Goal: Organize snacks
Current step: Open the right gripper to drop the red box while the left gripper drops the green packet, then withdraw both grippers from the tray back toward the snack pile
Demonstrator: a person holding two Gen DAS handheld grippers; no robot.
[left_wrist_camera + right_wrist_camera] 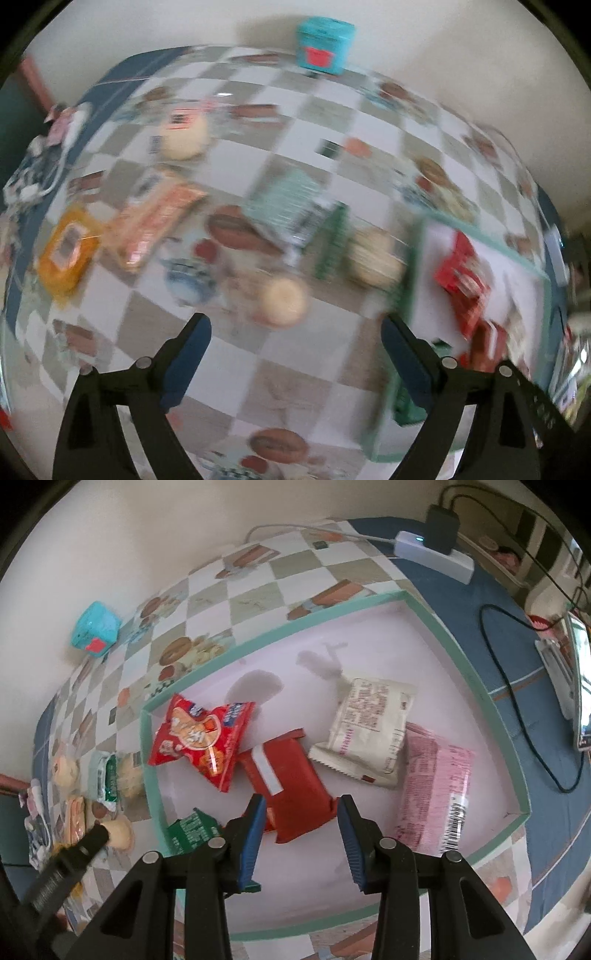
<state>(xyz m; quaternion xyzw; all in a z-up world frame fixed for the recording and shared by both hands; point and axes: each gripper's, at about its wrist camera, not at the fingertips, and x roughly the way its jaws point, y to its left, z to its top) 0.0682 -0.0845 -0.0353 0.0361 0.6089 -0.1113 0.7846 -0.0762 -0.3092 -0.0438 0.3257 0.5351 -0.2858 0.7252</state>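
Through the left wrist view, badly blurred: checkered tabletop (295, 122) under a pale wall, dark blue border at left and right edges. Left gripper (295, 332) low over bare squares, jaws wide apart, nothing between them. Scattered ahead: yellow packet (68, 251), orange packet (155, 225), striped teal packet (291, 206), round pale bun (282, 301) just ahead of the jaws. Teal box (324, 46) at the far edge against the wall. Teal-rimmed tray (480, 230) at right, red packets inside.

Over the right wrist view: tray (476, 686) with white floor filling the middle, open room along its far side. Right gripper (301, 812) above the near part, jaws parted and holding nothing. Inside: red printed snack bag (201, 738), plain red packet (291, 775) between the jaws' tips, white packet (369, 727), pink packet (432, 786), green packet (194, 830) at the near left rim. Loose snacks left of the tray. White power strip (436, 554) and black cable (517, 686) on the blue border at right.
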